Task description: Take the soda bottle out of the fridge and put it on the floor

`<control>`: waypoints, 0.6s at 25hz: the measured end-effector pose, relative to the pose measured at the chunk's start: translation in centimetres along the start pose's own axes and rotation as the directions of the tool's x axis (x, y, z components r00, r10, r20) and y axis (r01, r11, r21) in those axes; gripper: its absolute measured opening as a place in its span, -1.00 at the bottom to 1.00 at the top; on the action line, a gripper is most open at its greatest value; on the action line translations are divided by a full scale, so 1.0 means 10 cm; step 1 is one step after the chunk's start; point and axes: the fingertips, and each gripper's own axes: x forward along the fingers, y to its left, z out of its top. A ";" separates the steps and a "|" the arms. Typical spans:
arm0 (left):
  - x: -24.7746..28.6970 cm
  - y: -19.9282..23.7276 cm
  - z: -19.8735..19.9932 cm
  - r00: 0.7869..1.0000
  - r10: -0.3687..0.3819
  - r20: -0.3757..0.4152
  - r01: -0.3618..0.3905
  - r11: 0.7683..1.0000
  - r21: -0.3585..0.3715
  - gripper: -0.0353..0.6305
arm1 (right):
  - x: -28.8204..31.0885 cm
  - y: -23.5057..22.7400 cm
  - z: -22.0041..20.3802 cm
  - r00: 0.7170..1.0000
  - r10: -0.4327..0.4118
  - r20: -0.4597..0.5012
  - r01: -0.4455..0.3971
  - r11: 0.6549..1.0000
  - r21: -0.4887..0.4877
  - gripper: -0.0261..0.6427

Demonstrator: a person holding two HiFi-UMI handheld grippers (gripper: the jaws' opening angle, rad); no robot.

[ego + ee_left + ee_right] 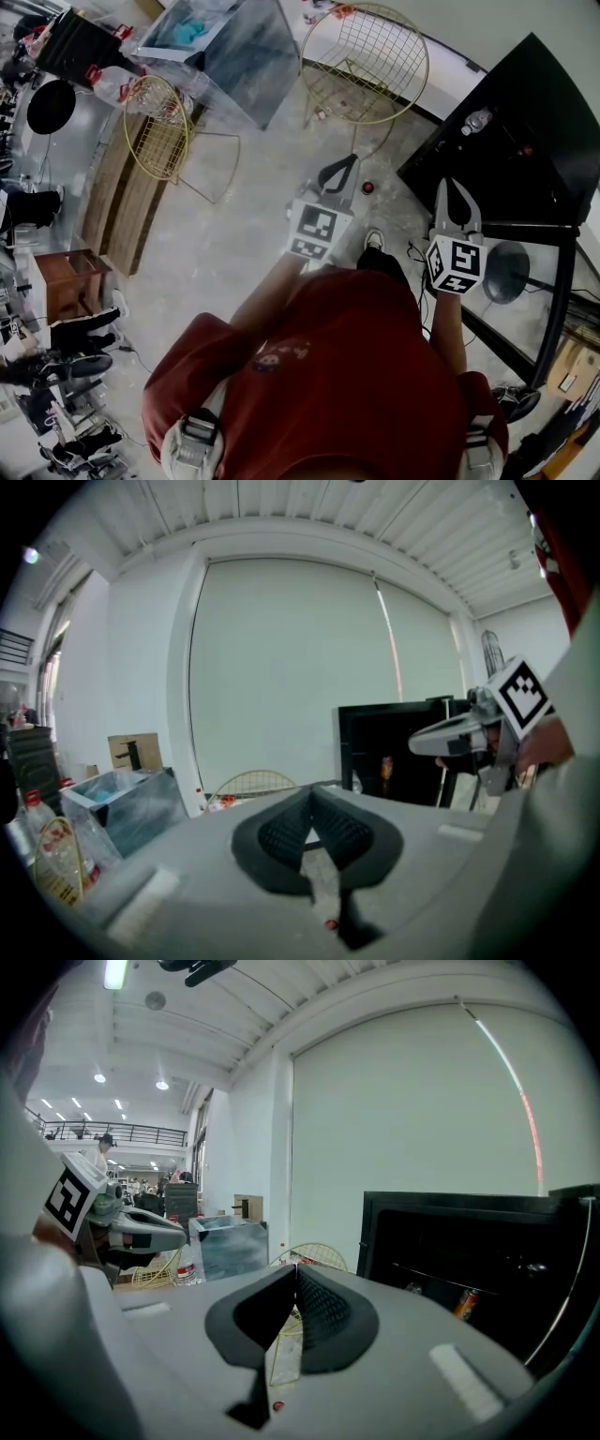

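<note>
The black fridge (525, 131) stands open at the right, its dark inside facing me. On its shelf I see a small clear bottle (476, 120), which shows again as the clear bottle (412, 1288) beside an orange container (466, 1303). My left gripper (337, 173) hangs over the floor, left of the fridge, with its tips together and nothing between them. My right gripper (457, 202) is shut and empty, just in front of the fridge's near corner. The left gripper (311, 789) and right gripper (296, 1267) both point roughly level toward the far wall.
Two gold wire chairs (366, 61) (157, 127) stand on the concrete floor ahead. A grey glass-sided box (220, 52) sits at the back and a wooden counter (122, 197) at the left. A small red object (367, 187) lies on the floor. A black stool (506, 272) is by the fridge.
</note>
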 end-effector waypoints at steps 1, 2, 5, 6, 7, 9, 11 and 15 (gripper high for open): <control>0.00 0.00 0.00 1.000 -0.001 0.000 0.001 1.000 -0.001 -0.89 | 0.01 0.00 0.00 1.000 0.001 -0.001 -0.001 1.000 0.000 -0.92; 0.00 0.01 0.00 1.000 -0.001 0.000 0.001 1.000 -0.003 -0.89 | 0.02 0.01 0.00 1.000 0.002 -0.002 -0.002 1.000 0.000 -0.92; 0.00 0.03 -0.01 1.000 -0.002 -0.003 0.002 1.000 -0.006 -0.89 | 0.04 0.04 -0.01 1.000 0.006 -0.008 -0.006 1.000 0.000 -0.92; -0.01 0.03 -0.02 1.000 -0.003 -0.006 0.002 1.000 -0.007 -0.89 | 0.05 0.04 -0.02 1.000 0.008 -0.011 -0.008 1.000 0.001 -0.92; -0.01 0.04 -0.03 1.000 -0.003 -0.008 0.003 1.000 -0.008 -0.89 | 0.06 0.05 -0.03 1.000 0.010 -0.013 -0.010 1.000 0.002 -0.92; 0.00 0.04 -0.04 1.000 -0.005 -0.012 0.004 1.000 -0.008 -0.89 | 0.07 0.06 -0.05 1.000 0.012 -0.016 -0.012 1.000 0.003 -0.92; 0.01 0.05 -0.06 1.000 -0.004 -0.014 0.004 1.000 -0.007 -0.89 | 0.09 0.06 -0.07 1.000 0.013 -0.018 -0.013 1.000 0.002 -0.92; 0.03 0.08 -0.08 1.000 -0.001 -0.013 0.001 1.000 -0.005 -0.89 | 0.13 0.06 -0.10 1.000 0.016 -0.019 -0.016 1.000 0.004 -0.92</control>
